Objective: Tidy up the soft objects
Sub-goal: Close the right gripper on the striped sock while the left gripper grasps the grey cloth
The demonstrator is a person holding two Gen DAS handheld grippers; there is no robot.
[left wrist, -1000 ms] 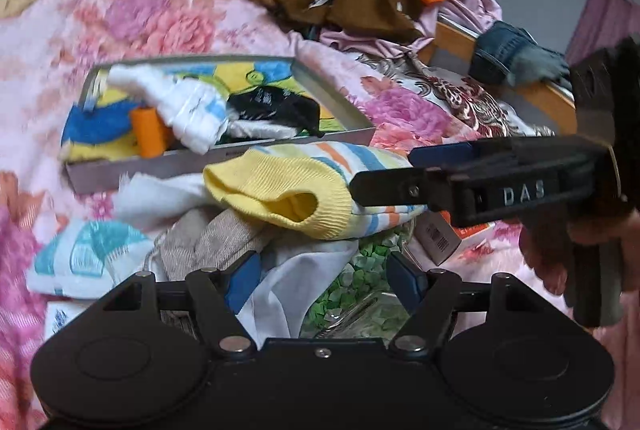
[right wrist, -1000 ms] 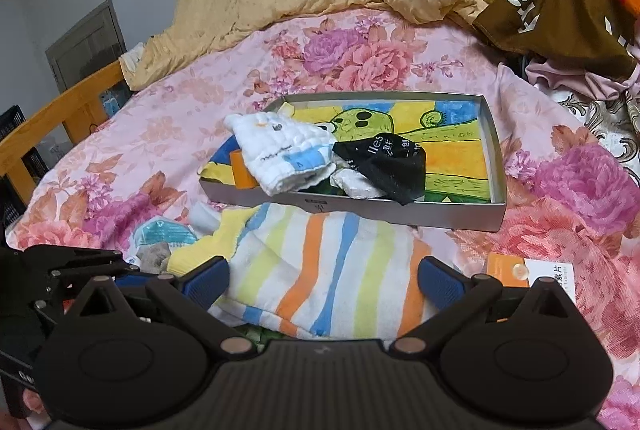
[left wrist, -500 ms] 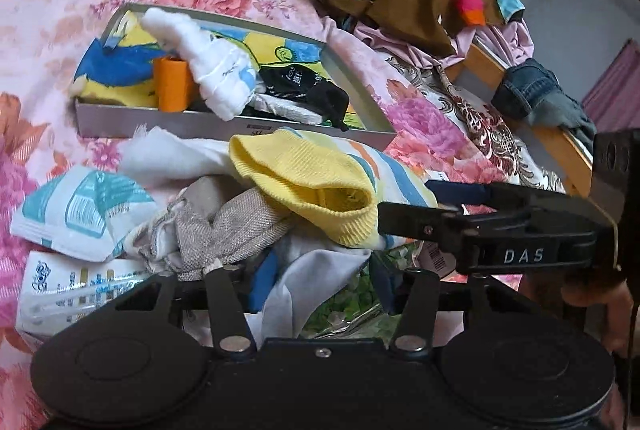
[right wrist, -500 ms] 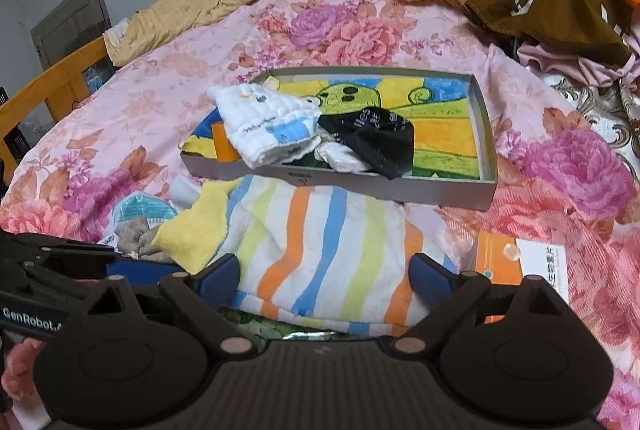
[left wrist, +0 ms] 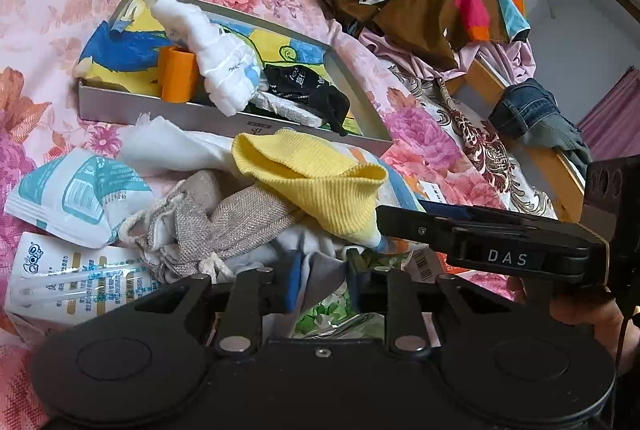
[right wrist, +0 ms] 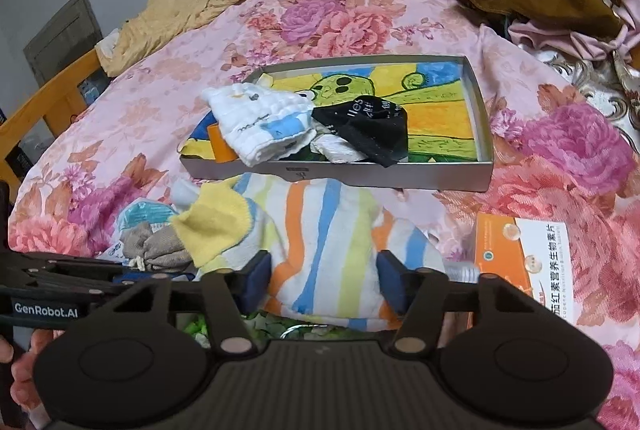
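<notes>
On a floral bed, our right tongs are closing around a soft striped knit garment with a ribbed yellow cuff, lying just before a shallow grey cardboard tray. Our left tongs are closing on pale, limp cloth beside it.

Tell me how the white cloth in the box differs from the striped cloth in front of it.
The white cloth is mostly plain white with a small blue patch; the striped cloth has orange, blue and yellow-green stripes and a yellow cuff. The white cloth lies inside the box; the striped cloth lies outside it on the bedsheet and looks larger. Both are soft and crumpled.
</notes>
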